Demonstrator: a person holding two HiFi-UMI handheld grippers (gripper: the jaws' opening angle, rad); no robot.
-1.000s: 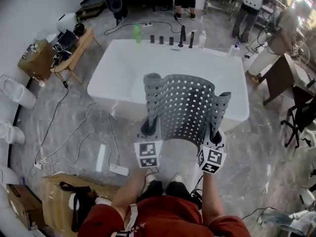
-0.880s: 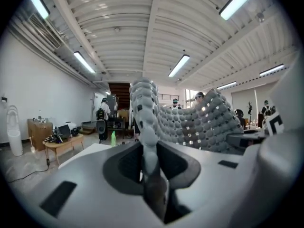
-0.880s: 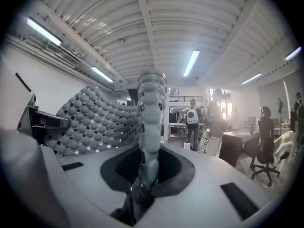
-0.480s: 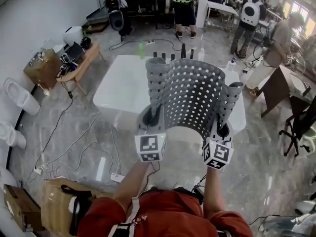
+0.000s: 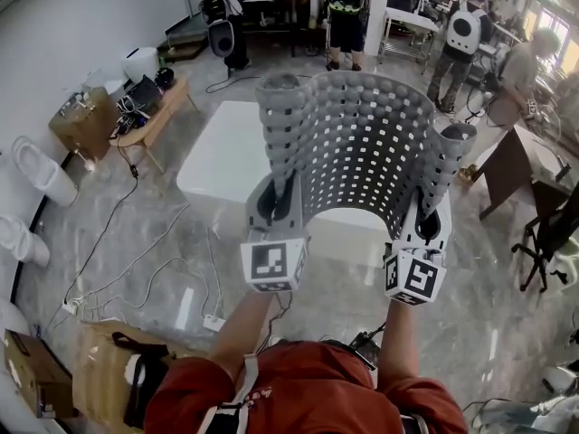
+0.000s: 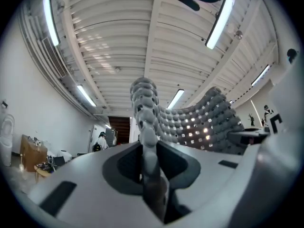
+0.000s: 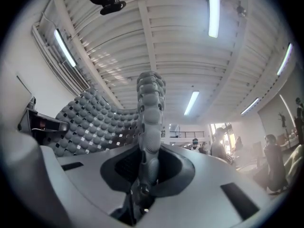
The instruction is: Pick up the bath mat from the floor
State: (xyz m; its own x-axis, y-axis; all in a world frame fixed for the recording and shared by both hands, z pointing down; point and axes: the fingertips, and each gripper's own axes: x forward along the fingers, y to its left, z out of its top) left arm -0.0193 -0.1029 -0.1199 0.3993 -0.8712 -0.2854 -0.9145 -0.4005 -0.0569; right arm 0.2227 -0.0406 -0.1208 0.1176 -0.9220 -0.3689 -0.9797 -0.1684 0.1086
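The lift step is in hand: the bath mat [image 5: 362, 143] is clear of the floor [image 5: 127, 242] and is held up in front of the person, with no visible part touching the ground. The left gripper [image 5: 275, 204] has its jaws drawn in to a narrow gap on the mat's left edge. In the left gripper view, the knobbed rim runs straight between the two pads and rises toward 12 o'clock. The right gripper [image 5: 428, 228] is likewise almost closed and clamps the opposite edge (its own view shows the same bead-like rim pinched between the pads). In the head view the mat stands above both grippers as a curved, perforated grey sheet. It spans from the left gripper at 7 o'clock to the right gripper at 5 o'clock and bows away from the person, with its free top edge toward 12 o'clock. The white tub [image 5: 222, 152] lies behind it, well apart. On this evidence the pick-up is essentially complete. The next move calls for even pressure in both grips and matched travel of the two hands. The mat looks flexible, so a slack grip on either side would probably let that edge slip and the sheet fold or drop.
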